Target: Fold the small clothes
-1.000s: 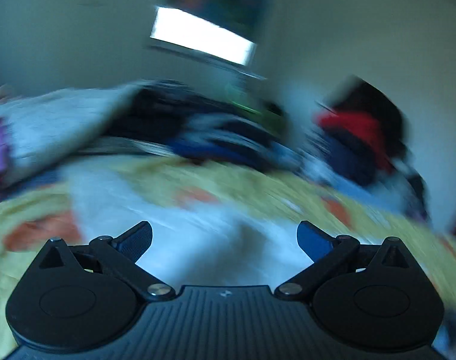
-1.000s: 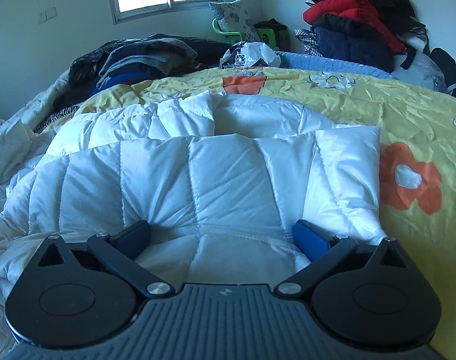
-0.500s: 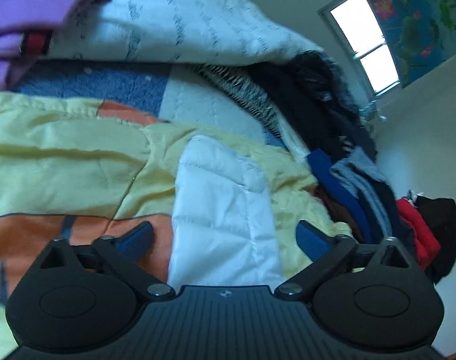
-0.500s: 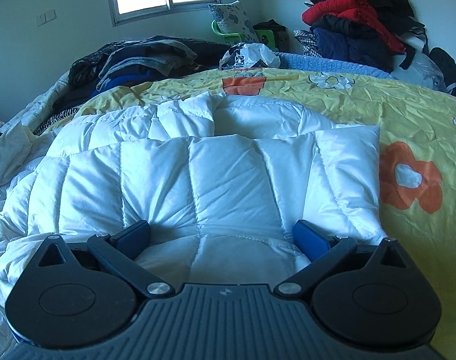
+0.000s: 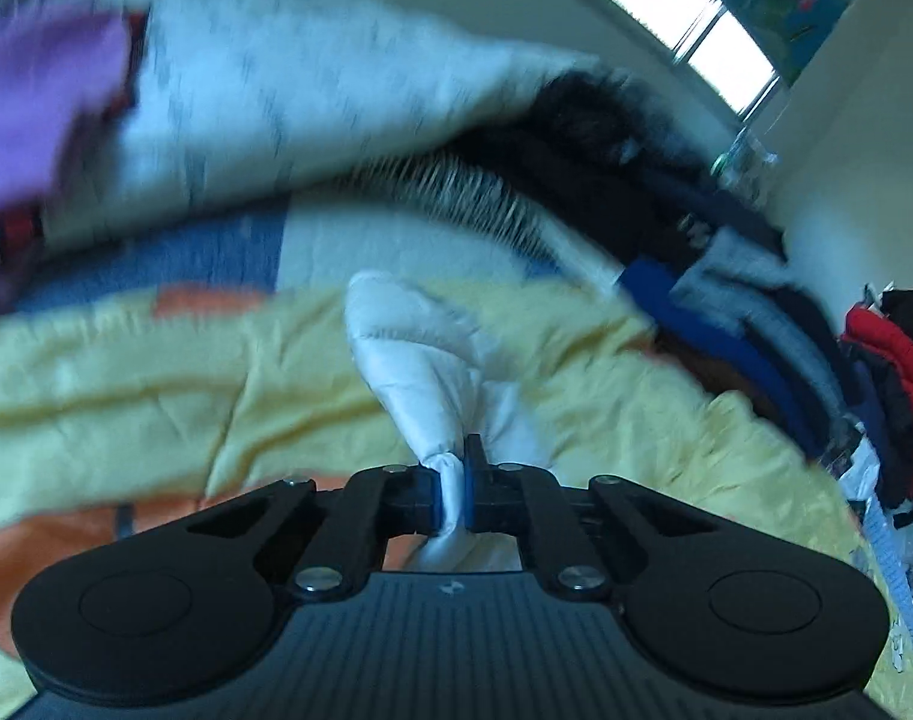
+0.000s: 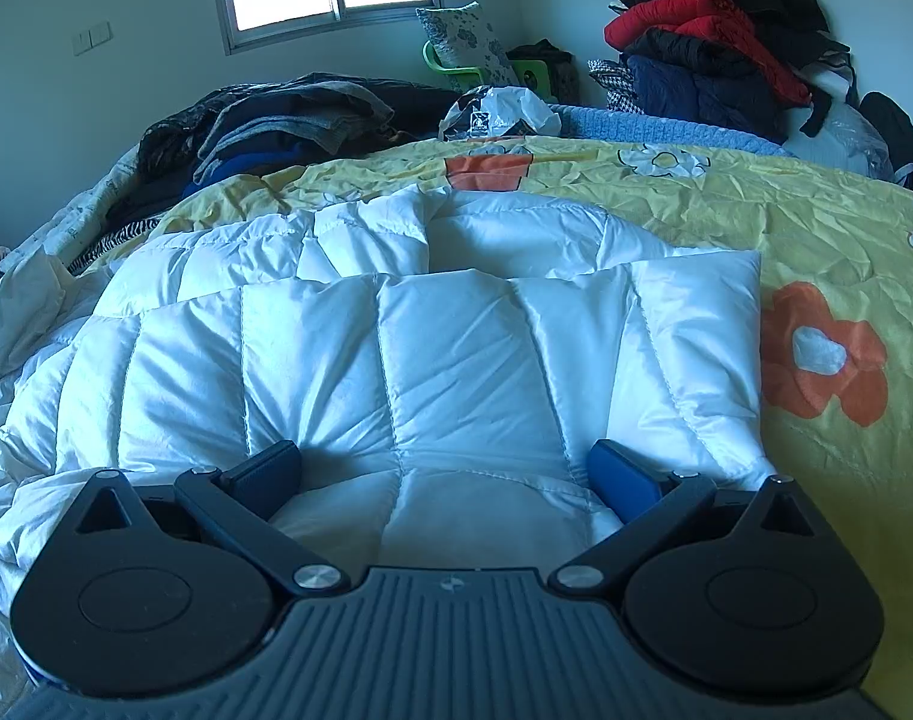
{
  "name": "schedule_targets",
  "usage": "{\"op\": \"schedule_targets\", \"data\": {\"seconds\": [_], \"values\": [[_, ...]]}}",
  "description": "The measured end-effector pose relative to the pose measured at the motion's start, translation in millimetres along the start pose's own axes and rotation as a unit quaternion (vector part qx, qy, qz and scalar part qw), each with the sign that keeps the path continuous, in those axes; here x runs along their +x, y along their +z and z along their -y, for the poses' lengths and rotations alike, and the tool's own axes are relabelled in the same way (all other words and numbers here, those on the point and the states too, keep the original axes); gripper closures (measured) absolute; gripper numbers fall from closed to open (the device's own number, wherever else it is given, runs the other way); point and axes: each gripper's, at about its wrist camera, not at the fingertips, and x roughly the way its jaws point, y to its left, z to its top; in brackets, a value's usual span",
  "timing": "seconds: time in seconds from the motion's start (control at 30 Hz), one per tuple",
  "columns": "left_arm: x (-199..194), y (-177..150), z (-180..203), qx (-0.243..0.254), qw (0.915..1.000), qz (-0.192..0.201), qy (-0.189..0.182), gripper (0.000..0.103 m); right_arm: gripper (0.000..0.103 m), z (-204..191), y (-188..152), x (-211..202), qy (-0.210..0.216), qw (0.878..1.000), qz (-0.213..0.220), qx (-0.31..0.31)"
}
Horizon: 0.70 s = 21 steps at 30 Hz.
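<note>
While the left hand-held gripper [image 5: 453, 495] is clamped tight on a bunched end of the white quilted jacket [image 6: 432, 360], the right hand-held gripper [image 6: 447, 474], fingers apart, presses the jacket's near middle onto the yellow flowered bed cover [image 6: 816, 222]. Best to carry that end across smoothly, keeping the right press steady so the fold lands square.

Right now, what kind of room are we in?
Most likely a bedroom: a bed with a yellow flowered cover, a white quilted jacket spread on it, and piles of clothes against the wall.
</note>
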Motion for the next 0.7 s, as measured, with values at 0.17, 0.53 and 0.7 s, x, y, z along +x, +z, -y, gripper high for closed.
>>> {"op": "schedule_targets", "data": {"seconds": [0.17,0.53,0.7], "values": [[-92.9,-6.3,73.6,0.118,0.9867,0.097,-0.056,0.097,0.003,0.0,0.2,-0.4,0.002,1.000,0.001,0.002],[-189.7,-191.2,201.0,0.310,0.9174,0.049,-0.245,0.096,0.003,0.8,-1.0,-2.4,0.011,1.000,0.005,0.014],[-169.7,-257.4,203.6,0.320,0.9164,-0.016,-0.240,0.096,0.003,2.5,-0.9,-2.6,0.016,1.000,0.008,0.021]]}}
